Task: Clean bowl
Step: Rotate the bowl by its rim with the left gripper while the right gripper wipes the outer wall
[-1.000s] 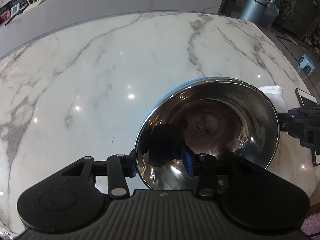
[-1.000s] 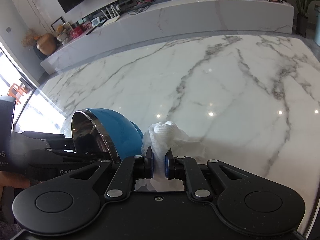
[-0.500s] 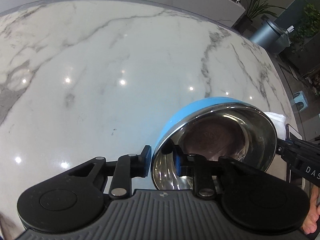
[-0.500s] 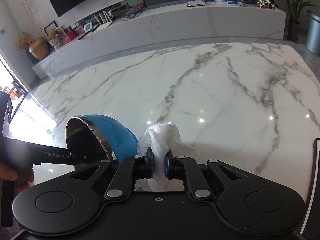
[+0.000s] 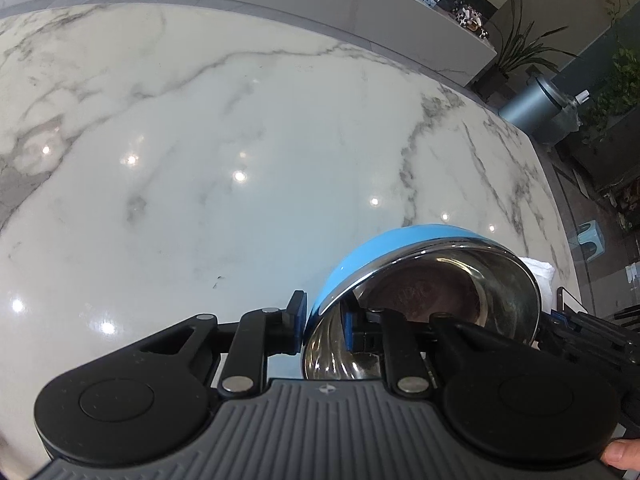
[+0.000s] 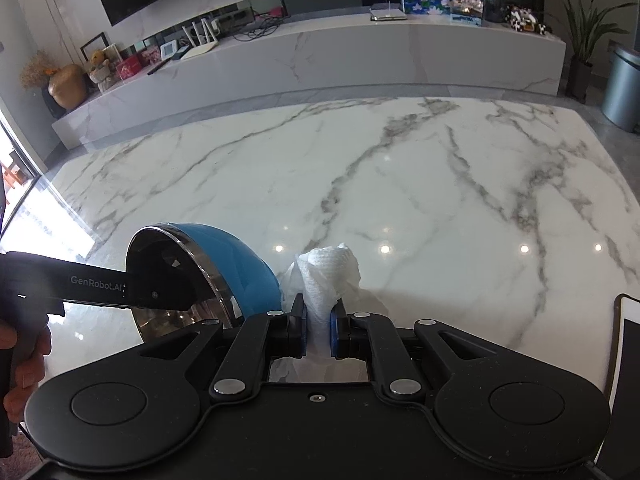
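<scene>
Now your left gripper (image 5: pixel 322 326) has tipped the bowl (image 6: pixel 224 268) further onto its side, pinching its near rim above the table (image 5: pixel 224 152). Your right gripper (image 6: pixel 319 326), clamped on the tissue (image 6: pixel 330 276), has drawn back just right of it, outside; the brown residue looks unwiped.

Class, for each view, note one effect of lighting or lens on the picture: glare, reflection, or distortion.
Left wrist view: fisheye bends the marble table edge into a curve; ceiling lights glare as white spots; the bowl mirrors the left tongs inside. Right wrist view: daylight overexposes the left edge; the paper towel stays sharp in the right tongs.
</scene>
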A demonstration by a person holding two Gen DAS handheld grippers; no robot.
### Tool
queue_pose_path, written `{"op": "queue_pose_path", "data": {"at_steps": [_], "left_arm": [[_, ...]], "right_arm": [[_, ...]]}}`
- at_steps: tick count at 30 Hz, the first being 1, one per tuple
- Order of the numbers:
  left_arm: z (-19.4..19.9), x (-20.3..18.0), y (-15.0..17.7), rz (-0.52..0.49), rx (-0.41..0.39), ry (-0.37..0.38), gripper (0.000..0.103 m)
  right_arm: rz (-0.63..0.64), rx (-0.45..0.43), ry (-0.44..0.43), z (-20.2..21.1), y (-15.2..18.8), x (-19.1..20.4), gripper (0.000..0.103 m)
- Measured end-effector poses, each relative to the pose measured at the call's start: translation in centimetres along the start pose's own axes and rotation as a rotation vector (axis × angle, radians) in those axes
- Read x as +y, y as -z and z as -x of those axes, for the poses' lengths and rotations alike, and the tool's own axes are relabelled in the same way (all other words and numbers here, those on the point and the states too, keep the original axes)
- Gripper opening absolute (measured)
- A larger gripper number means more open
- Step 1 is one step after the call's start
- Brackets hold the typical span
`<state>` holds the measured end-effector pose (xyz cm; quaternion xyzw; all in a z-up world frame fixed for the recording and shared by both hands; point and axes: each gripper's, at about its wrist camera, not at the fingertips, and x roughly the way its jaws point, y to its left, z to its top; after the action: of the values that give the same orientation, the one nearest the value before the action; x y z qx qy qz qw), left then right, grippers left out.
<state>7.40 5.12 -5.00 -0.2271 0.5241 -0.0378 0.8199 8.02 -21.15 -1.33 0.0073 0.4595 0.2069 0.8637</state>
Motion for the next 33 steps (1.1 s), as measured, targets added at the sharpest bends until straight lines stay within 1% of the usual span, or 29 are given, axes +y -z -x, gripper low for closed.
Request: {"op": "queue_pose_path", "data": {"at_steps": [1, 2, 3, 12, 17, 21, 24, 25, 26, 27, 28, 30, 33], "left_arm": [[-0.1, 0.1, 0.0, 0.013, 0.002, 0.011, 0.026], [-0.2, 0.3, 0.1, 0.025, 0.005, 0.020, 0.031], [-0.3, 0.3, 0.1, 0.033, 0.009, 0.022, 0.034], [-1.0, 0.6, 0.1, 0.042, 0.011, -0.014, 0.034], [-1.3, 0.3, 0.3, 0.023, 0.014, -0.033, 0.035], [-1.3, -0.1, 0.4, 0.005, 0.014, -0.040, 0.035], [-1.3, -0.2, 0.5, -0.004, 0.030, -0.029, 0.035], [-1.4, -0.3, 0.5, -0.009, 0.039, -0.018, 0.035], [-1.3, -0.4, 0.5, -0.013, 0.044, -0.007, 0.029], [-1.3, -0.4, 0.5, -0.013, 0.047, 0.001, 0.019], [-1.2, -0.4, 0.5, -0.008, 0.053, 0.015, 0.016], [-0.9, -0.5, 0.4, 0.002, 0.066, 0.039, 0.016], [-0.2, -0.5, 0.4, 0.000, 0.064, 0.035, 0.016]], "right_arm": [[-0.002, -0.001, 0.004, 0.0, 0.0, -0.1, 0.009], [-0.004, -0.001, 0.008, -0.1, -0.1, -0.2, 0.009], [-0.005, -0.002, 0.013, -0.1, -0.1, -0.3, 0.009], [-0.013, -0.017, 0.048, 0.3, -0.5, -1.3, 0.009], [-0.037, -0.014, 0.007, 1.2, -0.1, -1.9, 0.009], [-0.034, -0.007, -0.011, 1.6, 0.3, -1.6, 0.009], [-0.024, -0.006, -0.027, 2.1, 0.7, -1.0, 0.009], [-0.018, -0.006, -0.026, 2.2, 0.8, -0.7, 0.009], [-0.014, -0.007, -0.021, 2.1, 0.8, -0.6, 0.009], [-0.017, -0.006, -0.021, 2.0, 0.9, -0.6, 0.009], [-0.020, -0.005, -0.020, 1.9, 0.9, -0.6, 0.009], [-0.028, -0.002, -0.009, 1.7, 0.7, -0.6, 0.010], [-0.035, -0.002, -0.017, 1.6, 0.6, -0.7, 0.010]]}}
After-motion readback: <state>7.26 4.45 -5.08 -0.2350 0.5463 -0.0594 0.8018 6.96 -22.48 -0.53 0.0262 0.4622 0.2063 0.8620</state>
